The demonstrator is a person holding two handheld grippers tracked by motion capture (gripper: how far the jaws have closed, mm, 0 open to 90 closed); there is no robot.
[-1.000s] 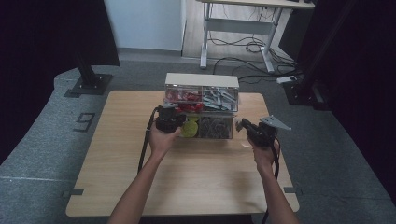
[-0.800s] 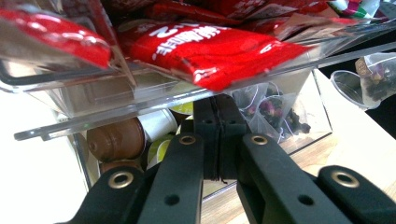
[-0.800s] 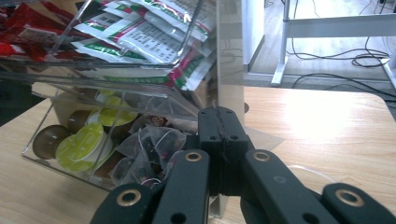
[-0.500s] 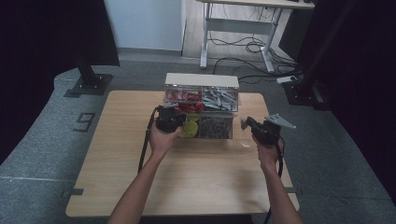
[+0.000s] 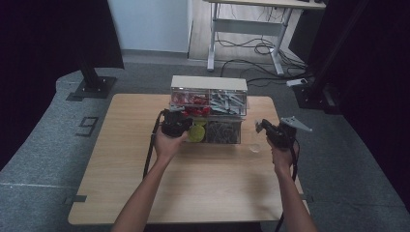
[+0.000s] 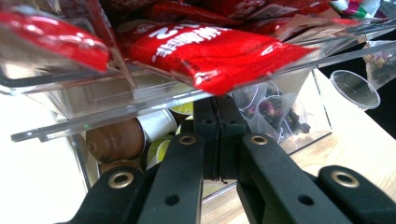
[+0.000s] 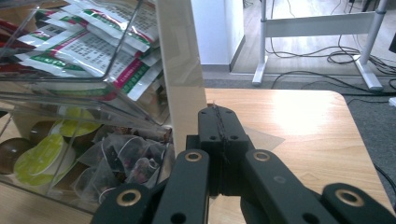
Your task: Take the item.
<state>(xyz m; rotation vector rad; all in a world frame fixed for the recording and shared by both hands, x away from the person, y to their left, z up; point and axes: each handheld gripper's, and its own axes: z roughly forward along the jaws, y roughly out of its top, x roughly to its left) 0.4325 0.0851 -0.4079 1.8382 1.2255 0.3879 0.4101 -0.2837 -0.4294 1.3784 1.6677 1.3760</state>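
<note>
A clear two-tier organizer (image 5: 209,83) stands at the far middle of the wooden table (image 5: 193,188). Red sachets (image 6: 210,46) fill its upper left bin, white-and-green sachets (image 7: 102,42) the upper right. Below lie brown and green-lidded capsules (image 6: 109,140) and mesh tea bags (image 6: 271,105). My left gripper (image 5: 184,117) is shut with nothing between its jaws, its tips (image 6: 217,107) against the lower left front, under the red sachets. My right gripper (image 5: 259,125) is shut and empty beside the organizer's right wall (image 7: 180,60), with its tips (image 7: 217,112) a little off it.
A clear plastic cup (image 5: 255,147) stands on the table just in front of the right gripper, also seen as the cup (image 6: 355,88) to the right of the organizer. A desk frame and cables (image 5: 251,43) lie on the floor beyond the table.
My right gripper has drifted to the right, away from the organizer's front corner. The left gripper has stayed put at the lower bin.
</note>
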